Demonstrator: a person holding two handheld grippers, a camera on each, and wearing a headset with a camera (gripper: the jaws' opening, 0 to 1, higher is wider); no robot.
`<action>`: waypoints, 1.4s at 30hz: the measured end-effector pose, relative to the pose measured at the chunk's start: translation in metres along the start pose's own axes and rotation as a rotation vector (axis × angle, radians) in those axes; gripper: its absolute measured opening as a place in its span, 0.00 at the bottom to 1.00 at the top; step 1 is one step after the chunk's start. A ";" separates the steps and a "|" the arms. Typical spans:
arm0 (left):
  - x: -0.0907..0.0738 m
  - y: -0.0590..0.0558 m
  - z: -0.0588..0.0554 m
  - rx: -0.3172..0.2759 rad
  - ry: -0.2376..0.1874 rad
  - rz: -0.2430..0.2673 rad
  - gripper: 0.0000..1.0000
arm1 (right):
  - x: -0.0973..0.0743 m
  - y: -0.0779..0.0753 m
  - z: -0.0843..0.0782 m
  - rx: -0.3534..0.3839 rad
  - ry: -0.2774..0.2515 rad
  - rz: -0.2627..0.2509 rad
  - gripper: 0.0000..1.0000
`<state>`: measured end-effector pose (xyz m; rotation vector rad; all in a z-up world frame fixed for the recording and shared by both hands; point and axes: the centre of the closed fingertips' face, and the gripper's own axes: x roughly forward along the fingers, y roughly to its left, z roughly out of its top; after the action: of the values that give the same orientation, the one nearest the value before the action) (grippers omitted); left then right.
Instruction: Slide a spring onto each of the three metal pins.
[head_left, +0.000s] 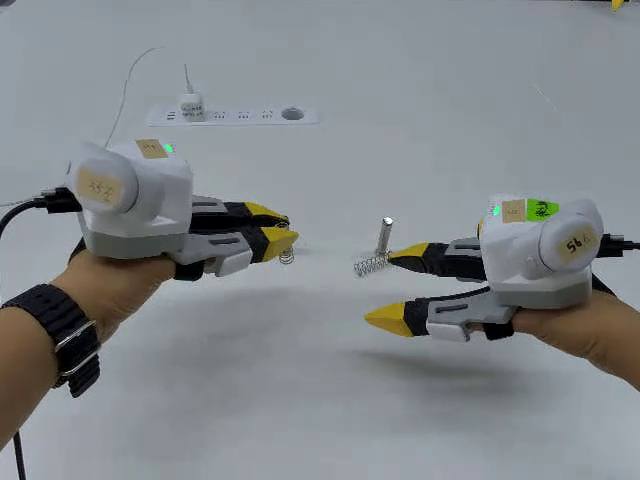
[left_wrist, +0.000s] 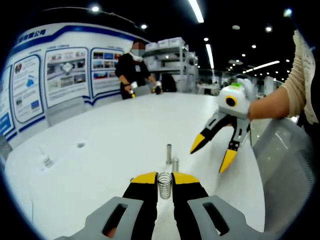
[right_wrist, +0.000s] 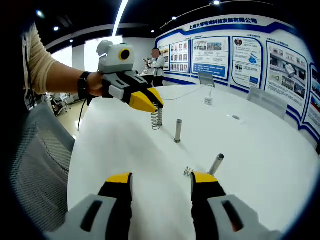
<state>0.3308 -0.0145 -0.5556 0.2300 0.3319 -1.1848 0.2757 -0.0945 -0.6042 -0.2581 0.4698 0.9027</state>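
**Spring in hand, pins ahead.**
Our left gripper (left_wrist: 164, 177) clamps a spring (left_wrist: 164, 187) hanging upright, we judge to drop over the pin (left_wrist: 169, 152) at twelve o'clock; our right gripper (right_wrist: 161, 176) hangs spread, a loose spring (right_wrist: 188, 171) lying at its one o'clock.

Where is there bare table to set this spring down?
Bare: the table nearer you than the left gripper and right gripper, and the stretch between the pin and the power strip. Crowded: around the pin and loose spring by the right gripper.
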 end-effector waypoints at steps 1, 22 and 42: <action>0.000 0.001 0.000 0.000 0.001 0.002 0.10 | -0.001 -0.001 0.000 0.003 -0.002 -0.004 0.48; 0.011 0.036 0.019 -0.002 -0.003 0.091 0.10 | -0.006 -0.008 -0.001 0.043 -0.018 -0.039 0.49; 0.024 0.050 0.015 -0.031 0.016 0.114 0.10 | -0.008 -0.015 -0.002 0.061 -0.030 -0.053 0.49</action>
<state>0.3875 -0.0219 -0.5504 0.2289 0.3464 -1.0648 0.2827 -0.1098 -0.6014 -0.1997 0.4597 0.8384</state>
